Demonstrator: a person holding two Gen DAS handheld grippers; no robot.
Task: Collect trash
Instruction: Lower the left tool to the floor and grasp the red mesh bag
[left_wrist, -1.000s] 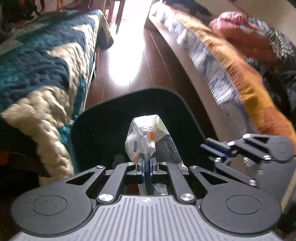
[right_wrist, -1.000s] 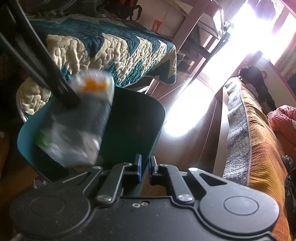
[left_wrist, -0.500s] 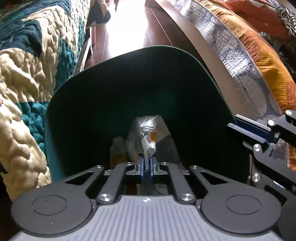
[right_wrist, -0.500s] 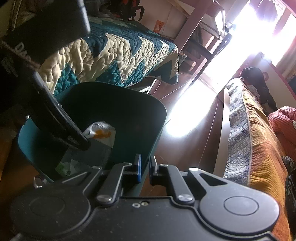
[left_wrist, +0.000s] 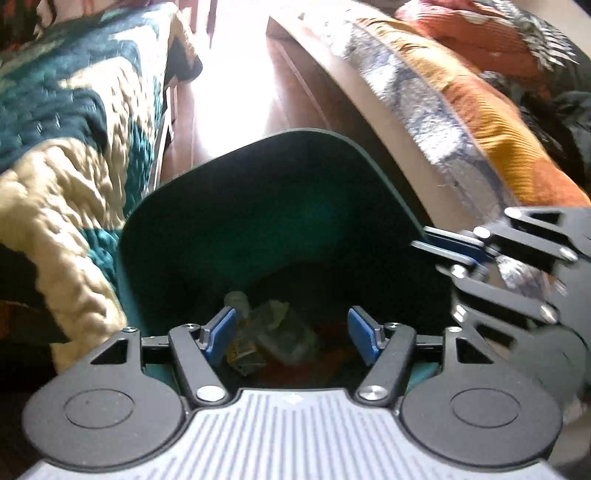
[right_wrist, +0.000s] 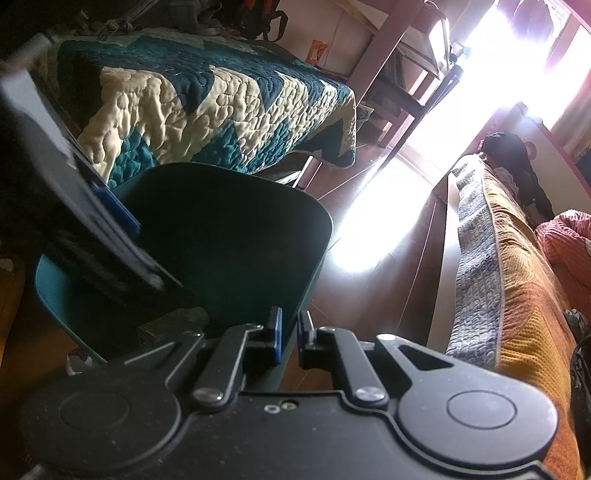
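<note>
1. Now we hold the left tool (left_wrist: 291, 334) spread wide and empty over the mouth of the teal bin (left_wrist: 258, 206), which fills the centre of the left wrist view.
2. At lower centre of that frame, between the blue pads (left_wrist: 221, 332), crumpled trash (left_wrist: 273, 332) lies on the bin's floor: clear film, a yellow-printed wrapper, and something red we cannot name.
3. Our right tool (right_wrist: 288, 336) sits at lower centre of the right wrist view, its fingers nearly closed on the bin's near rim; it looks pinched there, steadying the bin.
4. Judging by its creases, the trash is light, soft and somewhat slick; we would take any further piece by a bunched fold rather than a flat face, which could slide from the pads.
5. Flanking the bin are a blue-and-cream quilted bed (right_wrist: 221, 99) at upper left and an orange-covered bed (left_wrist: 461, 110) at right, with sunlit wood floor (right_wrist: 373, 236) between them.
6. By our reading, this piece is delivered.
</note>
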